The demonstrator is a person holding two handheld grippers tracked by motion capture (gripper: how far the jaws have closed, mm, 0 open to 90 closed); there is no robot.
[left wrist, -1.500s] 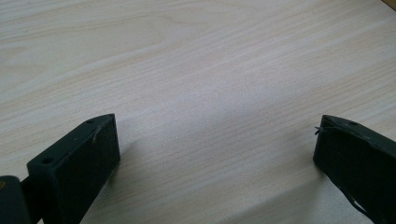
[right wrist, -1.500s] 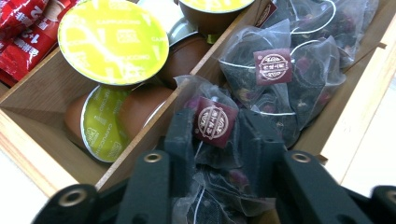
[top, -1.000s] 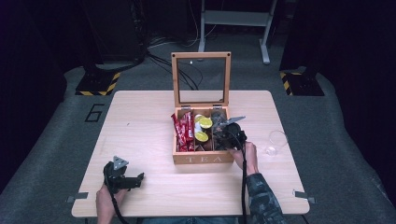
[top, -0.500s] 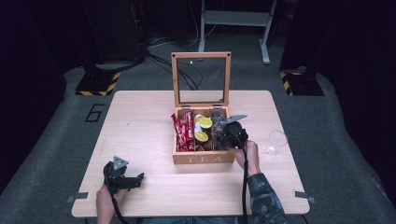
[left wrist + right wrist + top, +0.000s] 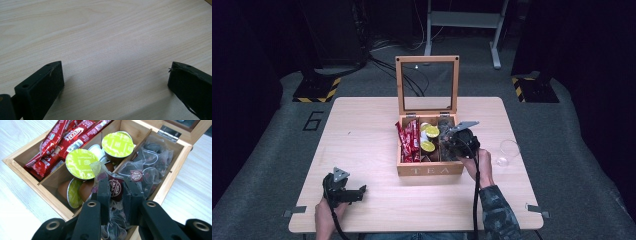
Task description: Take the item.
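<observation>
One open wooden tea box (image 5: 430, 169) with three compartments is sitting on the pale wooden worktop (image 5: 362, 135). Three green-lidded coffee capsules (image 5: 80, 164) are showing in its middle compartment, several red coffee sachets (image 5: 62, 143) are lying in another, too overlapped to count, and one clear plastic cup (image 5: 508, 152) is lying beside the box.

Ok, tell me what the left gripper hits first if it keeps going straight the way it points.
Probably the bare table top: the left gripper, jaws open and empty, tilts down at the wood, with nothing between the jaws or ahead. How steeply is hard to judge.
</observation>
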